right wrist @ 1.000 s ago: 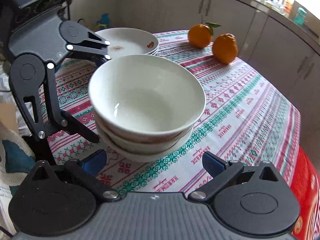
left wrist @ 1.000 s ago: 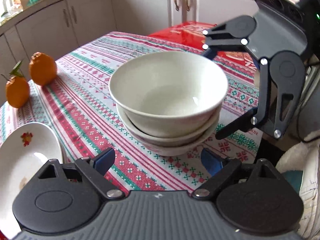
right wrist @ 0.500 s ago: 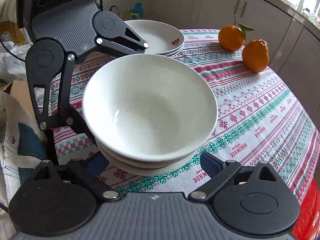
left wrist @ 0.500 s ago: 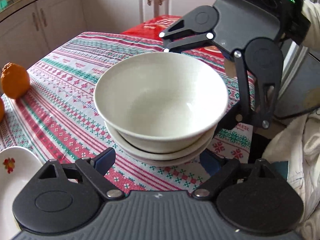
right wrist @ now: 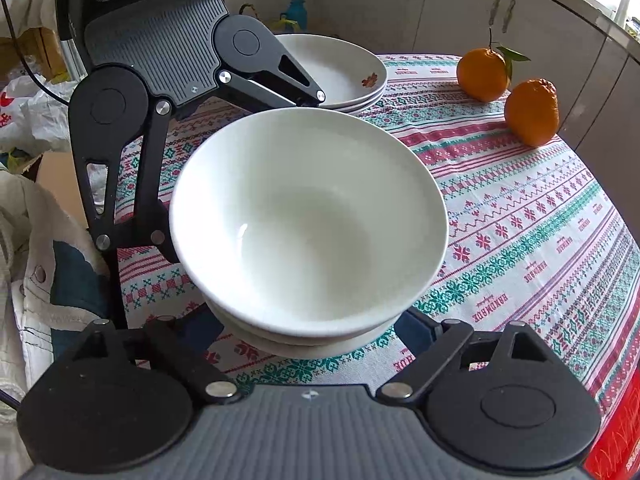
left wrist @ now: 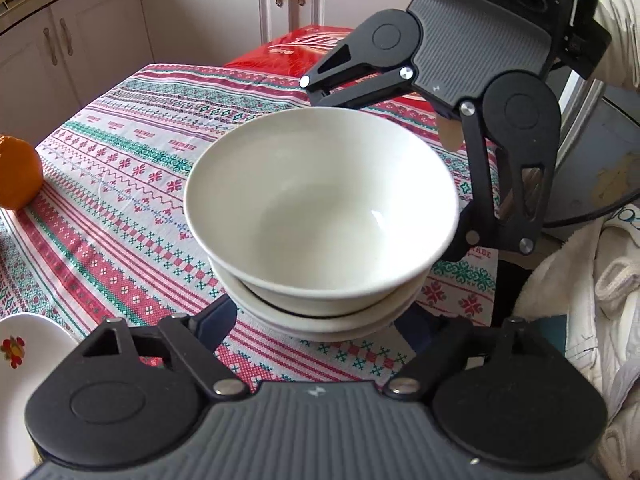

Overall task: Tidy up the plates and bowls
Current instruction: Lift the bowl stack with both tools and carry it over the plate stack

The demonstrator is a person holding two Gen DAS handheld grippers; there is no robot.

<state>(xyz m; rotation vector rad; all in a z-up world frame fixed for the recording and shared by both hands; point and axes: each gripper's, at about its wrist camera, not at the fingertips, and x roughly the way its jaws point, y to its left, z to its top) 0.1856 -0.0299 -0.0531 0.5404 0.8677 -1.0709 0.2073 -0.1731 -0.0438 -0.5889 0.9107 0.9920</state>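
A stack of white bowls (left wrist: 320,216) fills the middle of both wrist views (right wrist: 308,220), over the patterned tablecloth (left wrist: 132,184). My left gripper (left wrist: 316,320) is open, its fingers spread on either side of the stack's lower bowls. My right gripper (right wrist: 308,328) is open too, straddling the stack from the opposite side. Whether the fingertips touch the bowls is hidden under the rims. A stack of white plates with a red flower mark (right wrist: 340,68) sits at the table's far corner in the right wrist view; its edge shows in the left wrist view (left wrist: 24,360).
Two oranges (right wrist: 508,92) sit on the tablecloth (right wrist: 540,240) near the cabinets; one shows in the left wrist view (left wrist: 16,176). A red box (left wrist: 296,48) lies at the table's far end. White cloth (left wrist: 600,300) and bags lie beside the table edge.
Both grippers have closed in on the bowl stack from opposite sides, so it looms larger. The fingertips now reach under the bowl rims.
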